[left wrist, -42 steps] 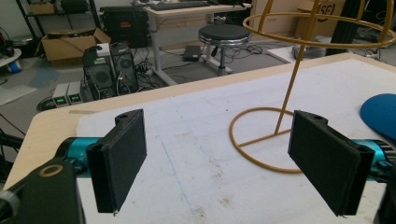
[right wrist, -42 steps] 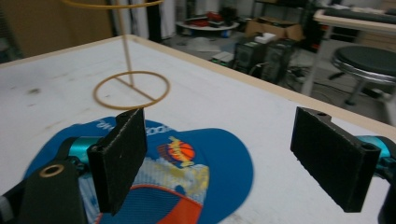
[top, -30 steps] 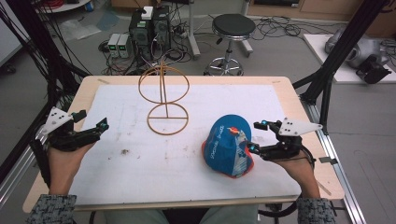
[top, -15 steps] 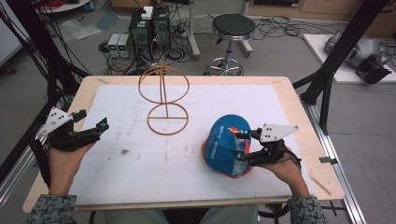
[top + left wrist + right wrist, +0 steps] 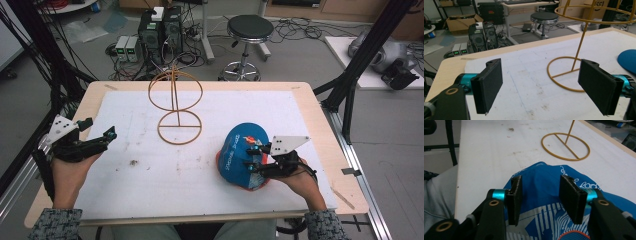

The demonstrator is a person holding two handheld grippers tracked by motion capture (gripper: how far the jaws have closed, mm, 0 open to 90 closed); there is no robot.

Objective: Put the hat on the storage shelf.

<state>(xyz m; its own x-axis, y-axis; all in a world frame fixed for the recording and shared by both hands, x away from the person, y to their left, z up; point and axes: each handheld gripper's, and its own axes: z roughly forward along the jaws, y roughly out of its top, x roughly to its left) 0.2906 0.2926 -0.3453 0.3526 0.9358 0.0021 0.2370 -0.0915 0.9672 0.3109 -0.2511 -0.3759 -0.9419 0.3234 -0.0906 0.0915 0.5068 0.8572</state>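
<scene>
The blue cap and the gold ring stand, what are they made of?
The blue cap looks like soft, matte cloth: it creases and carries printed white lettering. The gold ring stand looks like thin, painted metal wire, smooth and slightly shiny, though coated plastic can't be excluded.

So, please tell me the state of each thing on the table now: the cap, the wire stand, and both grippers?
Blue cap: lying on the white mat, not lifted, under the right gripper.
Wire stand: upright, nothing hanging on it.
Right gripper: open, jaws over the cap's crown, not closed on it.
Left gripper: open, holding nothing, apart from the stand.
</scene>
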